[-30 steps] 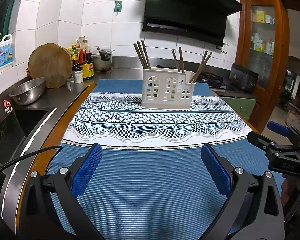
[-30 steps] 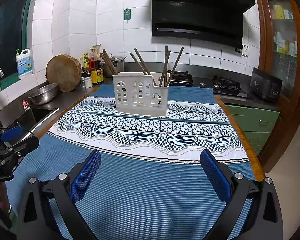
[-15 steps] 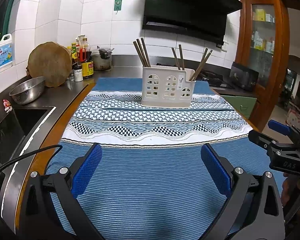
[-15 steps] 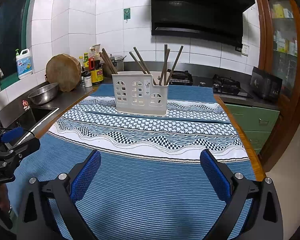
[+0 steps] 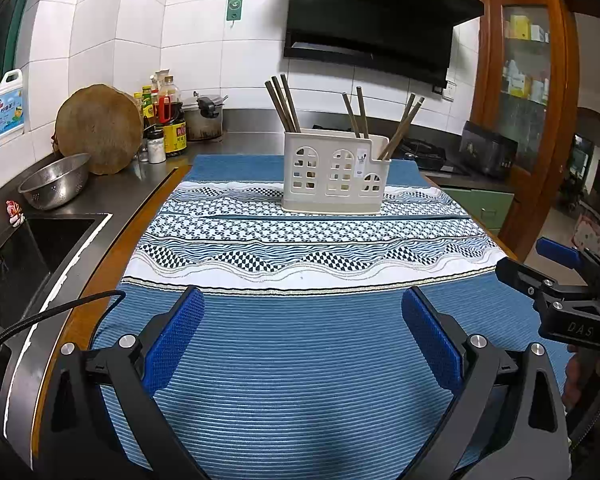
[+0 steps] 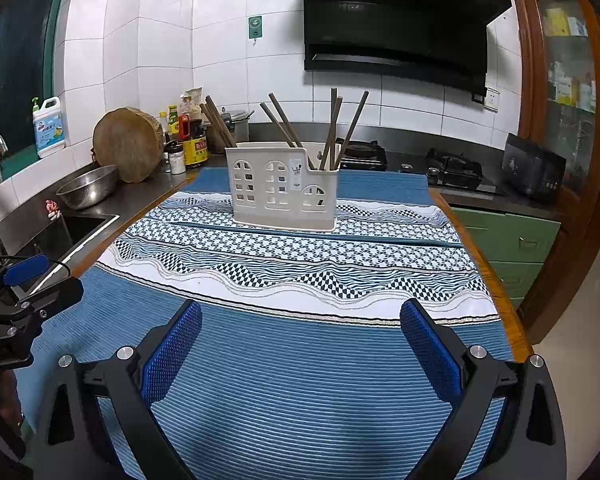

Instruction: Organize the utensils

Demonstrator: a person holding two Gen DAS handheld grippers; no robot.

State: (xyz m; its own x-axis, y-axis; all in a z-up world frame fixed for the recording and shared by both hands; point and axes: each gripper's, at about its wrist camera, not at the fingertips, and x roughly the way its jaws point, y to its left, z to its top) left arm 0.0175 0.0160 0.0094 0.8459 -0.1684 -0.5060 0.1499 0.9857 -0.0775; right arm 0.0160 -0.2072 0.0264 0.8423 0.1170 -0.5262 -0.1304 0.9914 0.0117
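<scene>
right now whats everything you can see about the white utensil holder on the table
The utensil holder is a cream-white box, apparently plastic, shaped like a house front with arched window cutouts and a small label. Its right end steps down lower. It stands upright on the patterned band of the blue tablecloth, toward the far end of the table. Brown chopsticks lean out of it in three groups: left, middle and right. Both open grippers are well short of it; nothing else touches it.

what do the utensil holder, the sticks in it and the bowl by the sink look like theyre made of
Utensil holder: likely matte cream plastic, moulded window cut-outs.
Chopsticks: probably wood or bamboo, dull brown.
Bowl: apparently stainless steel, shiny grey, perforated.
</scene>
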